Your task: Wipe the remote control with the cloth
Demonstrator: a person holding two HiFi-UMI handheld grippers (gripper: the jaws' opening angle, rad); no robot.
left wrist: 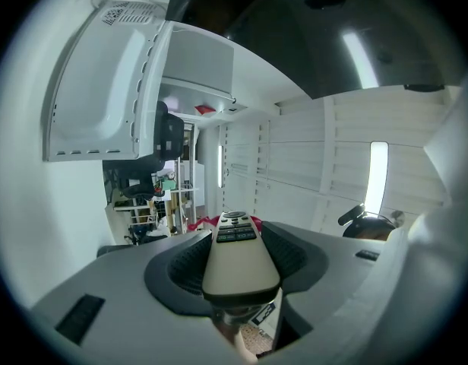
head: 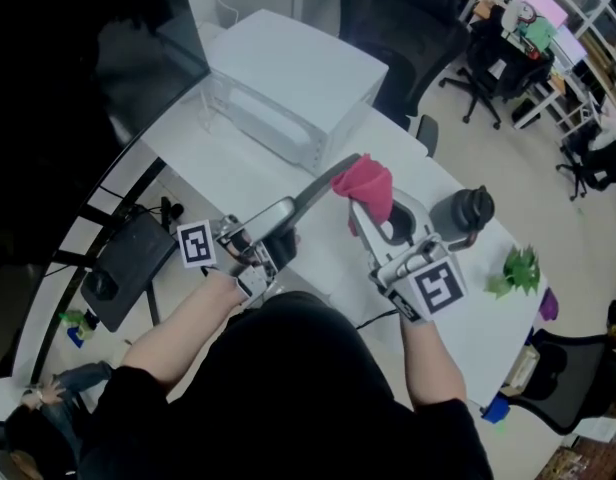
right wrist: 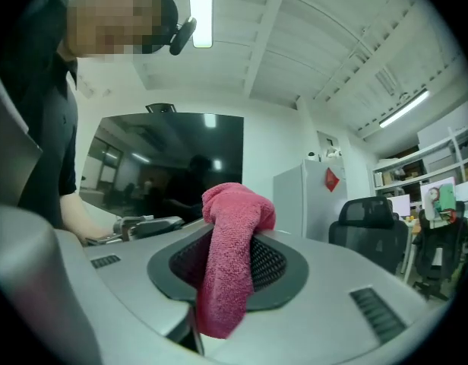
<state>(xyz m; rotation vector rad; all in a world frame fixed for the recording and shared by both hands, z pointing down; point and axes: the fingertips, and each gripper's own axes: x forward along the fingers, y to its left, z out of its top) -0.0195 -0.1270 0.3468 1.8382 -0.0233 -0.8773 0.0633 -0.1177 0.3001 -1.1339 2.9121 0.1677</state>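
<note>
My left gripper (head: pixel 273 236) is shut on the rear end of a long grey remote control (head: pixel 316 190), which slants up and to the right over the white table (head: pixel 238 173). In the left gripper view the remote (left wrist: pixel 238 253) lies between the jaws, buttons at its far end. My right gripper (head: pixel 376 220) is shut on a pink cloth (head: pixel 366 186), bunched above its jaws right at the remote's far tip. In the right gripper view the cloth (right wrist: pixel 230 257) hangs down between the jaws, and the left gripper (right wrist: pixel 141 225) shows beyond at the left.
A white box-shaped appliance (head: pixel 288 93) stands at the back of the table. A black kettle (head: pixel 464 213) and a green plant (head: pixel 518 268) sit to the right. A dark screen (head: pixel 88 68) fills the far left. Black office chairs (head: pixel 408 28) stand behind the table.
</note>
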